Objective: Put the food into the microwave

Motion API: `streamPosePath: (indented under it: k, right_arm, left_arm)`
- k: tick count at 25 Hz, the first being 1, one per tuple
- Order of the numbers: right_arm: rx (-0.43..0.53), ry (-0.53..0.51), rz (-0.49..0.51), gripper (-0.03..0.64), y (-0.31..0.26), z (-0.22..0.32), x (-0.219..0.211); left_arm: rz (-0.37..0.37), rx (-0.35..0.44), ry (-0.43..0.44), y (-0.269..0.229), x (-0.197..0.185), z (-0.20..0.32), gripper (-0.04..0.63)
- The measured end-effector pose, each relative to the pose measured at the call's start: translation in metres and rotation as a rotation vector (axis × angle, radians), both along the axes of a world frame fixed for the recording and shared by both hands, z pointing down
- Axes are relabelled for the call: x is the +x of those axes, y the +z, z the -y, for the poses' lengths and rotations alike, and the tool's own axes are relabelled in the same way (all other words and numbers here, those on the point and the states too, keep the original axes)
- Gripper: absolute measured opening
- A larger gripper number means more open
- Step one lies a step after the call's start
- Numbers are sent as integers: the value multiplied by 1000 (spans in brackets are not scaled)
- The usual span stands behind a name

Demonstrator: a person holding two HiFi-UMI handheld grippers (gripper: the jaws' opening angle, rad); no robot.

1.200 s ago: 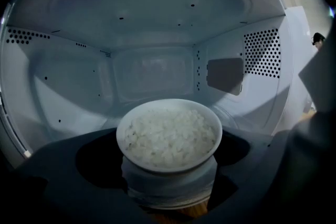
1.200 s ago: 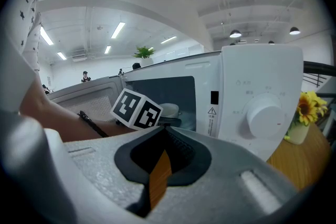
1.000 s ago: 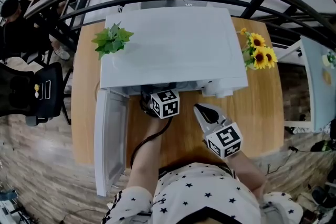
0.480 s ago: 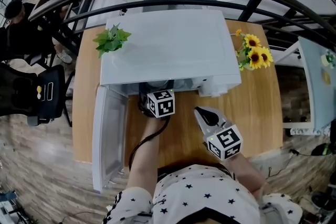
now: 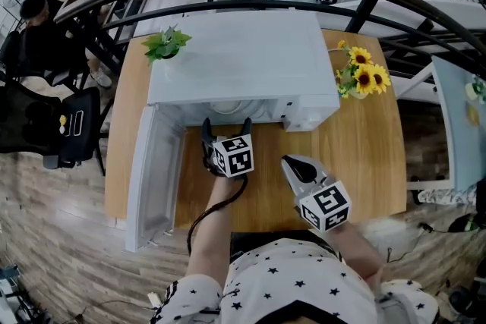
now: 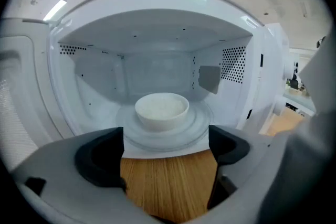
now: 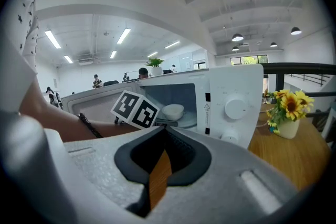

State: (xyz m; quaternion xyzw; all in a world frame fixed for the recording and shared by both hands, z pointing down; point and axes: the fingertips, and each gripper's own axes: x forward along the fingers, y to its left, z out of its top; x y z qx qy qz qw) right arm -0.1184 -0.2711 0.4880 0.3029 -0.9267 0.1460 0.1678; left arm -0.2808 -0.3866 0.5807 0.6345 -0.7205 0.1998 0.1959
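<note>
Inside microwave (image 5: 243, 61), sitting on glass tray (image 6: 195, 128): bowl of food (image 6: 161, 110). Hovering just outside opening, left gripper (image 6: 165, 150), jaws spread, gripping nothing. Idling nearby, right gripper (image 7: 157, 168), jaws pressed together, empty. Risking, probably: swinging door (image 5: 152, 178) into left gripper; nudging bowl off-centre.

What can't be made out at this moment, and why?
- Bowl contents: the left gripper view shows only a pale white fill, and the kind of food is unclear.
- The bowl in the head view: mostly hidden under the microwave top.
- Dial markings: too small to read in the right gripper view.
</note>
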Motion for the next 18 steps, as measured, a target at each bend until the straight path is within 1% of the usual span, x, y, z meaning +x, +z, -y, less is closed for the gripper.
streamPosePath:
  k: [5, 10, 13, 14, 16, 18]
  right_arm:
    - [11, -26, 5, 6, -4, -23, 13]
    - [33, -41, 24, 6, -10, -44, 29]
    - [41, -47, 36, 6, -15, -60, 39]
    - [44, -49, 40, 6, -16, -66, 42]
    - [52, -56, 45, 6, -18, -76, 49]
    - [63, -62, 51, 6, -20, -86, 55]
  left_arm:
    - [-3, 18, -25, -10, 14, -32, 482]
    - [-45, 53, -46, -21, 33, -66, 480]
    - [-34, 69, -58, -31, 45, -93, 470]
    - [-27, 75, -68, -33, 49, -103, 442]
    - [-17, 98, -97, -38, 54, -123, 358]
    - [-10, 128, -126, -45, 59, -143, 294]
